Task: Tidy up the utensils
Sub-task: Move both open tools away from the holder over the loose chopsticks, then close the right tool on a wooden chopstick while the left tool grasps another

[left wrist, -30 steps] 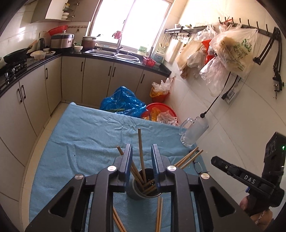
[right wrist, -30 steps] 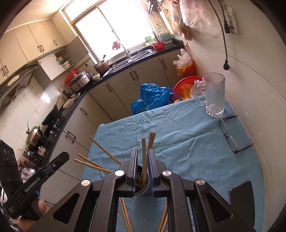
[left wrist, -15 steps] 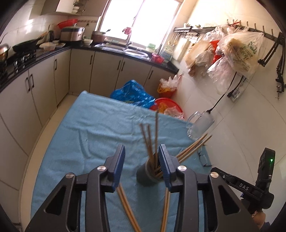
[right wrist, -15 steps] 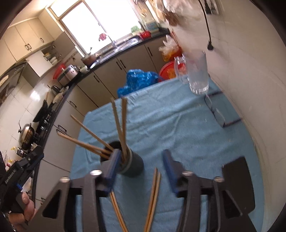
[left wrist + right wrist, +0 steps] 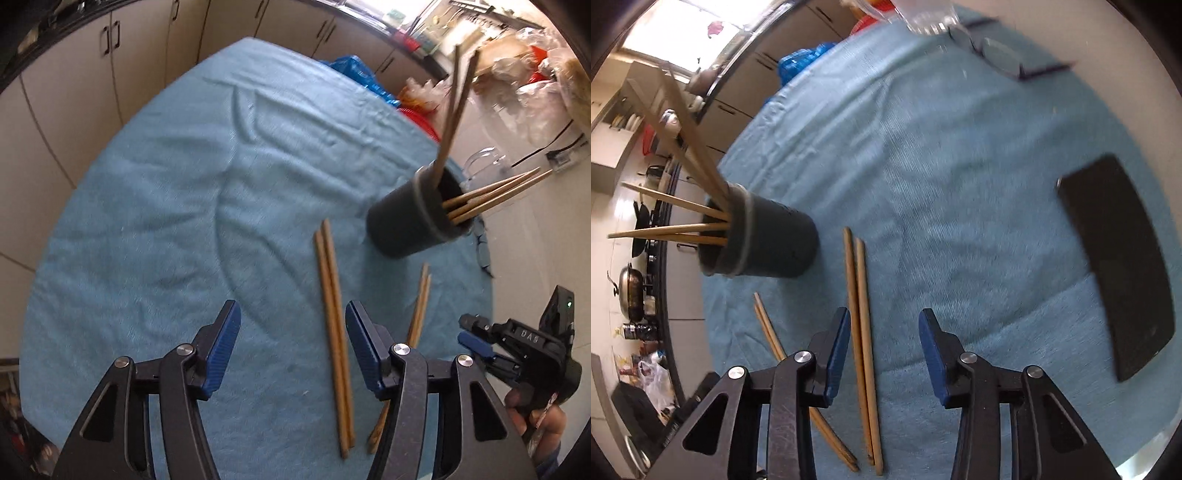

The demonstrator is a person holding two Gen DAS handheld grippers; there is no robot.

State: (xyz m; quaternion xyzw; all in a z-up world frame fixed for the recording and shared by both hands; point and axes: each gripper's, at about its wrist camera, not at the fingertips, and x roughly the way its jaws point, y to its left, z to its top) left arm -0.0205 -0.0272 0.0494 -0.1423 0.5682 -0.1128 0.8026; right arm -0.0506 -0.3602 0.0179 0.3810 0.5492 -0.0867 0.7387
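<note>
1. Left gripper [image 5: 292, 345], seen from its own wrist camera, points steeply down at the blue cloth [image 5: 155, 192]. Its jaws stand apart and are opening, pinching nothing. One pair of chopsticks [image 5: 334, 332] lies flat on the cloth between the fingertips, close to the right finger without being pressed. A second pair [image 5: 417, 317] lies just beyond that finger, partly hidden behind it. The dark holder cup [image 5: 410, 225] stands further ahead to the right with several chopsticks [image 5: 491, 194] leaning out of it. At the right edge a hand [image 5: 543, 417] holds the right gripper [image 5: 476, 332].

2. Right gripper [image 5: 882, 347], in its own view, is also spread but closing, with nothing clamped. One chopstick pair [image 5: 862, 332] lies between its fingers, near the left one. Another pair [image 5: 772, 332] runs under the left finger. The holder cup [image 5: 775, 243] stands ahead to the left. A black phone [image 5: 1119, 258] lies on the cloth at right, glasses [image 5: 1001, 55] further off.
</note>
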